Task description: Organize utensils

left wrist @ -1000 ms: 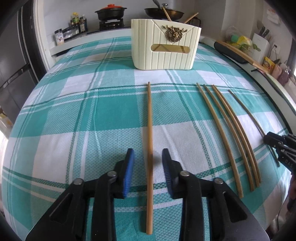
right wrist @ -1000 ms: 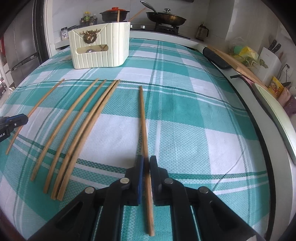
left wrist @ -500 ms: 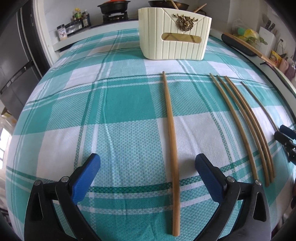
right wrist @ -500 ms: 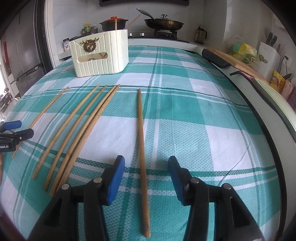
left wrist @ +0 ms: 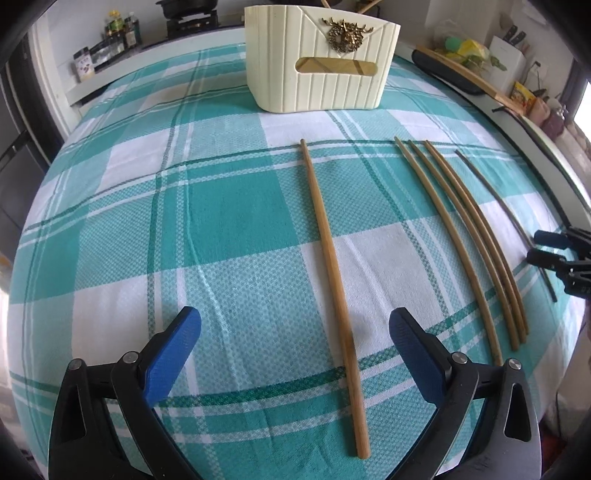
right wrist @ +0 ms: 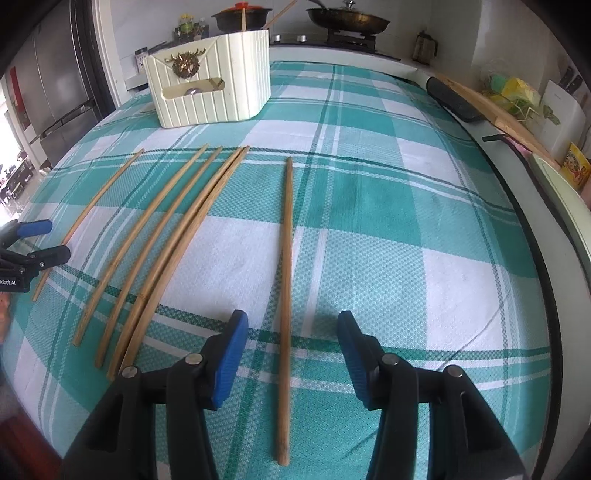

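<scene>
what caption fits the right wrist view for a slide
Open right gripper straddles a lone chopstick on the checked cloth, four more lying beside it.

Left gripper (left wrist: 294,328) tilted steeply down, jaws spread wide after just opening, blue pads (left wrist: 173,354) touching nothing, right gripper (right wrist: 291,334) also angled down, jaws about half open after just parting, gripping nothing

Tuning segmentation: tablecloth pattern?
Teal-and-white plaid tablecloth with thin dark green lines; clearest in the right wrist view.

home kitchen, stove (right wrist: 347,35), pans (right wrist: 349,18), fridge (right wrist: 62,85)
</scene>
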{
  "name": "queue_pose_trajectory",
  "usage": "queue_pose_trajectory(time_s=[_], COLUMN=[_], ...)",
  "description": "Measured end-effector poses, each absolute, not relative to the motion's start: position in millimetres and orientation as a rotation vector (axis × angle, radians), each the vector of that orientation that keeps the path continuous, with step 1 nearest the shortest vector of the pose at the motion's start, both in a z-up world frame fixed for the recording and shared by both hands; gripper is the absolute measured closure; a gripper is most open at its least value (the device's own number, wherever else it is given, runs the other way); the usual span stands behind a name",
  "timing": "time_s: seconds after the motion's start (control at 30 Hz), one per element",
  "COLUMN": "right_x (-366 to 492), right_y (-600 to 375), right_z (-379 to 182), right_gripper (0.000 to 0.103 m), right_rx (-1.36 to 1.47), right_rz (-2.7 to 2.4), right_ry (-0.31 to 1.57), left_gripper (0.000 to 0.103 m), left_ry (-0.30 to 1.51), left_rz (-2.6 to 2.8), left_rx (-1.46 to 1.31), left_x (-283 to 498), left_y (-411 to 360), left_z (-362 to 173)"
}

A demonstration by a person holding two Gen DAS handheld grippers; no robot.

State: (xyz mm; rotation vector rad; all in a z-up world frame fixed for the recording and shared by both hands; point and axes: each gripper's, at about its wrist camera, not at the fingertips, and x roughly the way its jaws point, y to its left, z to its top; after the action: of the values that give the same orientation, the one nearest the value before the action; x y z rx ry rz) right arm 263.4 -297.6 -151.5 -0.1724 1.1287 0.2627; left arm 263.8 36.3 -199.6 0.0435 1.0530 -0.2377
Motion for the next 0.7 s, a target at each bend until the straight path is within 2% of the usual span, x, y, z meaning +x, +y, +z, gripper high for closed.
queue_pose_trajectory(time_s=[0.17, 0.23, 0.3, 0.4, 0.43, 0.47, 0.57, 0.7], right_x=[292.1, 308.9, 330.4, 366.2, 376.2, 385.1, 397.9, 380.1], right_y=[-291.9, -285.3, -279.1, -270.6, -267.7, -264.8, -260.8, -264.2], right_z=[-154.0, -154.7, -154.0, -156.0, -155.8, -156.4, -154.2, -119.4], right_gripper=[0.052, 0.057, 0.063, 0.085, 0.095, 0.096, 0.097, 0.097], right_rx=[-0.235, -0.263, -0.269, -0.252, -0.249, -0.244, -0.2, -0.114], right_rz=[0.341, 0.353, 0.363, 0.366, 0.358, 0.354, 0.335, 0.365], right_ry=[1.212, 1.217, 1.218, 1.229, 1.22, 1.22, 1.208, 1.097], left_gripper=[0.005, 0.023, 0.025, 0.046, 0.064, 0.089, 0.098, 0.098], left_ry=[1.087, 1.124, 1.124, 1.114, 1.104, 1.099, 1.087, 0.974], left_rz=[-0.28, -0.286, -0.282, -0.291, -0.309, -0.317, -0.305, -0.306], left_rx=[0.067, 0.082, 0.12, 0.185, 0.191, 0.195, 0.166, 0.078], left_x=[303.3, 321.9, 336.3, 348.4, 351.6, 353.8, 358.6, 338.7], left_y=[36.2, 32.1, 24.2, 7.9, 4.0, -0.1, 0.1, 19.6], left_z=[-194.3, -198.9, -199.0, -198.4, -196.9, -195.6, -189.1, -151.7])
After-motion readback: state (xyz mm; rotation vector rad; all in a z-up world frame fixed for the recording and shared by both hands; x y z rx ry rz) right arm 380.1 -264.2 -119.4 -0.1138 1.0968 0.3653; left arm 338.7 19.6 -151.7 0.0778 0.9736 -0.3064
